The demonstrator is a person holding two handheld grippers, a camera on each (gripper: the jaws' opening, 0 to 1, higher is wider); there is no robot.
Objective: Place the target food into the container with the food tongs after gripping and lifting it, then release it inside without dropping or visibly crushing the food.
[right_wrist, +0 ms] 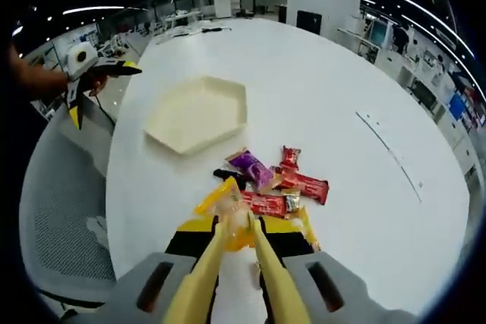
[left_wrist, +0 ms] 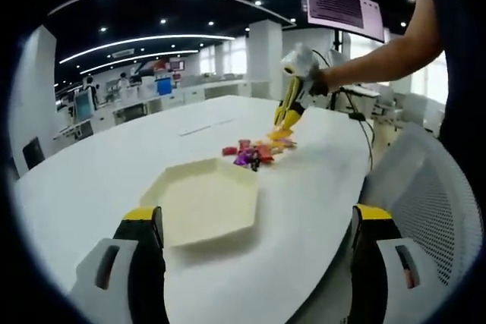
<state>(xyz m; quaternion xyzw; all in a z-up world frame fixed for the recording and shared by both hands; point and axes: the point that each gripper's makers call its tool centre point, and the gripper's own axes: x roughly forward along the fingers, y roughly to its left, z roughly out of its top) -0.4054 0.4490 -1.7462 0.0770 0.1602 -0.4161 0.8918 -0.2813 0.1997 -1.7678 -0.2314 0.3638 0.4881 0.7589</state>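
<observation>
Right gripper (right_wrist: 237, 227) squeezes the tongs (right_wrist: 228, 263) — pinching a yellow packet (right_wrist: 225, 196) near the tray (right_wrist: 199, 114); left gripper (left_wrist: 258, 237) spread.

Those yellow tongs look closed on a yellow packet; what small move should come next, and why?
Probably lift a little: the yellow food tongs pinch a yellow snack packet low over the white table, and the cream hexagonal tray lies further off.

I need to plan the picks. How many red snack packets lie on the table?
3 red packets: one beside the purple packet, one right of it, one by the tongs. Others may be hidden.
</observation>
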